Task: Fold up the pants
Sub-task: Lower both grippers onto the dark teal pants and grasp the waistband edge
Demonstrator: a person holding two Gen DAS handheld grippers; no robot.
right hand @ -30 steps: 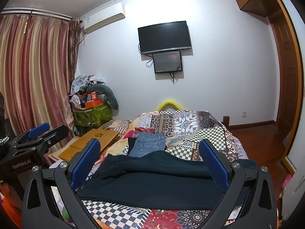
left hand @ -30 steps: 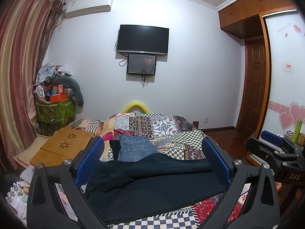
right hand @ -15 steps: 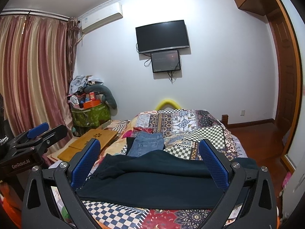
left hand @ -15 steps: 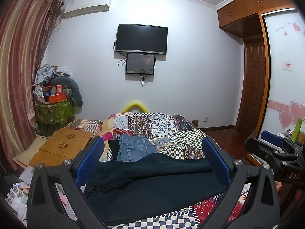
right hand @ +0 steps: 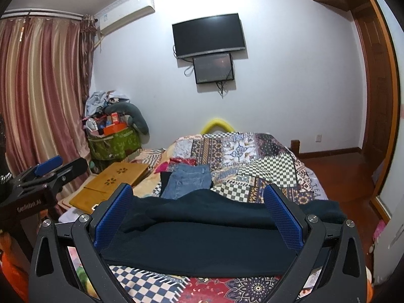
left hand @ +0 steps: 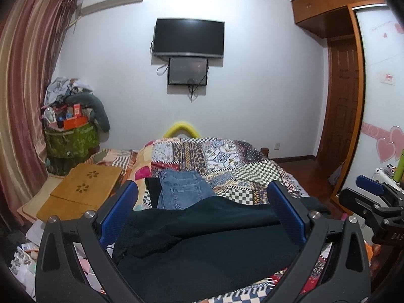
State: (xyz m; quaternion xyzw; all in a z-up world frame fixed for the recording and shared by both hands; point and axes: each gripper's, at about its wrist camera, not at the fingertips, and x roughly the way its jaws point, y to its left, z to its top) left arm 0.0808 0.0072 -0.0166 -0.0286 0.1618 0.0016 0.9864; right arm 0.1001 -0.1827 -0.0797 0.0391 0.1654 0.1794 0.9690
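Dark teal pants [left hand: 207, 247] lie across the near end of the bed, spread sideways, with one leg folded over on top; they also show in the right wrist view [right hand: 202, 237]. My left gripper [left hand: 202, 214] is open and empty, held above the pants. My right gripper [right hand: 199, 217] is open and empty, also above them. Each gripper shows in the other's view: the right one [left hand: 373, 202] at the right edge, the left one [right hand: 43, 176] at the left edge.
Folded blue jeans [left hand: 181, 192] lie on the patchwork bedspread [left hand: 227, 159] behind the dark pants. A wooden lap table [left hand: 83, 189] sits at the left of the bed. A cluttered green bin [left hand: 70, 139] and curtains stand at the left; a wardrobe stands at the right.
Both grippers drifted slightly; the view shifts a little. The pants and jeans have not moved.
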